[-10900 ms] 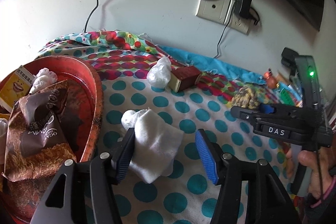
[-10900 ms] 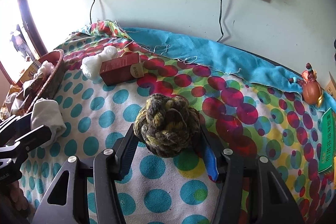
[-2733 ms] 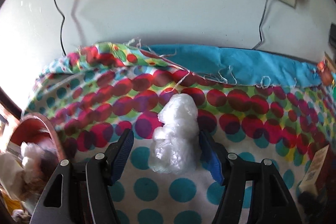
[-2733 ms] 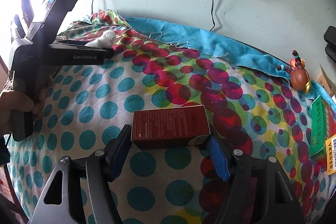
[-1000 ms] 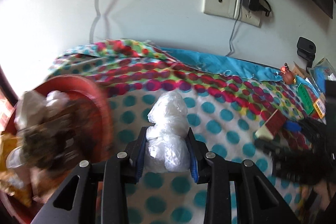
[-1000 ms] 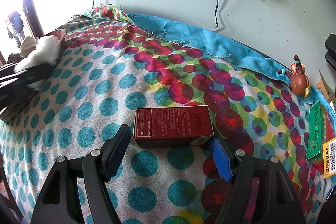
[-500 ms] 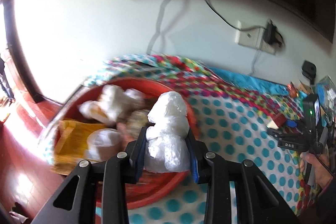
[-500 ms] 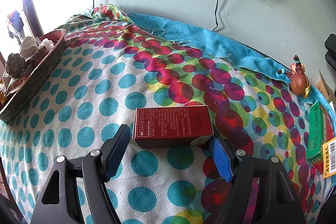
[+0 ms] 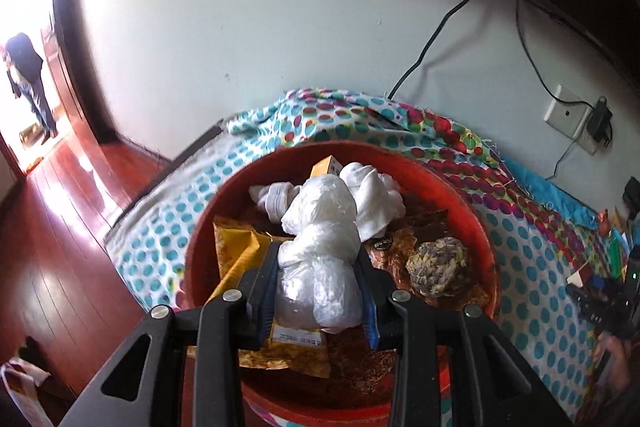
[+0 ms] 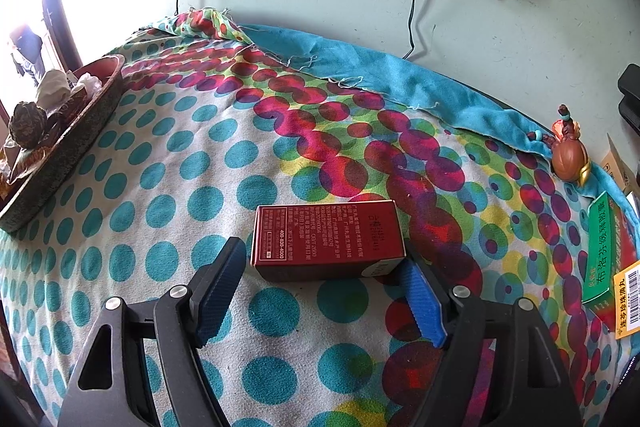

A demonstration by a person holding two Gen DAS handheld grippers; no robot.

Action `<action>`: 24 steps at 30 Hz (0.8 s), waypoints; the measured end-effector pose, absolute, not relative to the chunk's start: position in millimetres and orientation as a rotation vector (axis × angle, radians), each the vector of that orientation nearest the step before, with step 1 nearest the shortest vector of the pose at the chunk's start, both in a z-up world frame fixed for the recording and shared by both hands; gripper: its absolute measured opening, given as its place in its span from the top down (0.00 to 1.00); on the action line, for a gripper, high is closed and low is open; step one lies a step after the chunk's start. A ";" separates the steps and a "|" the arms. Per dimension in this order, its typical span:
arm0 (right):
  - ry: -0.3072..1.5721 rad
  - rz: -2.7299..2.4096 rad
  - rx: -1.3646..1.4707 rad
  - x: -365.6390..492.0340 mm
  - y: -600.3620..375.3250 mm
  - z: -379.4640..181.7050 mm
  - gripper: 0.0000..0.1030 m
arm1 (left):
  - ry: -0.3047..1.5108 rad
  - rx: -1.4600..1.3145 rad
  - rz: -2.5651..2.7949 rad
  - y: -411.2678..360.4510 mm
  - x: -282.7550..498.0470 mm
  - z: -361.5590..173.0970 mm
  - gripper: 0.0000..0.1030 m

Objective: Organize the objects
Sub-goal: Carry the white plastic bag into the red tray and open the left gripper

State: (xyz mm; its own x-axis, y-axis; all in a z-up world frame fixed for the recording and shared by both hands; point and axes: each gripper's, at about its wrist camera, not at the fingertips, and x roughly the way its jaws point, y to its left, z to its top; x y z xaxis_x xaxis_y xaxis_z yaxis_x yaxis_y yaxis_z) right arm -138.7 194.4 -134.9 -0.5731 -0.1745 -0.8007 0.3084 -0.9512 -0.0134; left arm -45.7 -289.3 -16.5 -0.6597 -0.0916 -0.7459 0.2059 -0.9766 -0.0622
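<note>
Left gripper (image 9: pixel 318 291) fingers clench a crumpled clear plastic bag (image 9: pixel 320 247) over the round red basin (image 9: pixel 476 223), frame centre. Right gripper (image 10: pixel 320 291) fingers spread, released, flanking a dark red rectangular carton (image 10: pixel 328 241).

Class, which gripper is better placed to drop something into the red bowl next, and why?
Left. The left gripper is shut on the plastic bag above the red bowl. The right gripper is open around the red box, far from the bowl.

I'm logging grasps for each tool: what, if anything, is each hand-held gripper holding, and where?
The left hand-held gripper pinches the white plastic bag bundle by its lower part. The right hand-held gripper holds nothing, open around the red box.
</note>
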 end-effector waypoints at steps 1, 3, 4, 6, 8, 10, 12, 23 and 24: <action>0.217 -2.557 1.278 -139.0 195.2 -134.9 0.28 | 0.208 1.233 -2.706 -290.9 -52.4 -21.3 0.67; 0.221 -2.558 1.277 -138.7 194.4 -134.7 0.28 | 0.147 1.248 -2.688 -288.2 -63.7 -28.2 0.67; 0.220 -2.557 1.277 -139.2 195.1 -134.8 0.28 | 0.116 1.271 -2.686 -287.3 -70.4 -33.3 0.67; 0.223 -2.559 1.278 -139.0 194.0 -134.6 0.28 | 0.077 1.278 -2.679 -286.8 -78.9 -41.2 0.67; 0.222 -2.558 1.278 -139.2 194.0 -134.6 0.27 | 0.095 1.320 -2.676 -288.0 -89.6 -51.4 0.67; 0.225 -2.559 1.278 -139.5 193.7 -134.6 0.27 | 0.125 1.347 -2.661 -290.5 -96.8 -60.6 0.67; 0.224 -2.560 1.279 -139.4 195.2 -134.6 0.26 | 0.130 1.379 -2.657 -290.5 -103.0 -69.1 0.67; 0.226 -2.560 1.279 -140.6 196.4 -134.8 0.26 | 0.003 1.397 -2.636 -287.9 -114.3 -86.4 0.64; 0.228 -2.561 1.279 -140.6 196.1 -134.9 0.26 | 0.018 1.394 -2.643 -287.2 -113.2 -87.4 0.63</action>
State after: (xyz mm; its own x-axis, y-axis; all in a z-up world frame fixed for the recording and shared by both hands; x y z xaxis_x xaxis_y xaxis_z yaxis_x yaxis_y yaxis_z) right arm -140.6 196.1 -134.9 -0.5742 -0.1689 -0.8011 0.3076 -0.9513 -0.0199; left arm -113.2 -287.2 -87.4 -0.5557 -0.1297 -0.8212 0.1410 -0.9882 0.0607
